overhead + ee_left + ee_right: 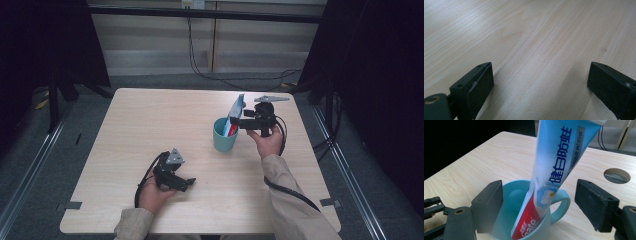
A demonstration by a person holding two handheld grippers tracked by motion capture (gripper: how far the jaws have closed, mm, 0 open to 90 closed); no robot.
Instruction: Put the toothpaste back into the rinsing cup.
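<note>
A teal mug [223,139] stands right of the middle of the light wooden table [150,120]. A blue, white and red toothpaste tube [236,107] stands in it, leaning out over the rim. My right gripper [237,121] is level with the mug's top, coming from its right. In the right gripper view the tube [556,170] rises from the mug [519,195] between the jaws of my right gripper [537,187], which stand open and apart from it on both sides. My left gripper [188,183] rests low on the table near the front, open [540,75] over bare wood.
A round hole [617,175] is cut in the tabletop beyond the mug's handle. Black frame posts [52,95] stand to the left and right of the table. Cables [235,80] lie on the floor behind it.
</note>
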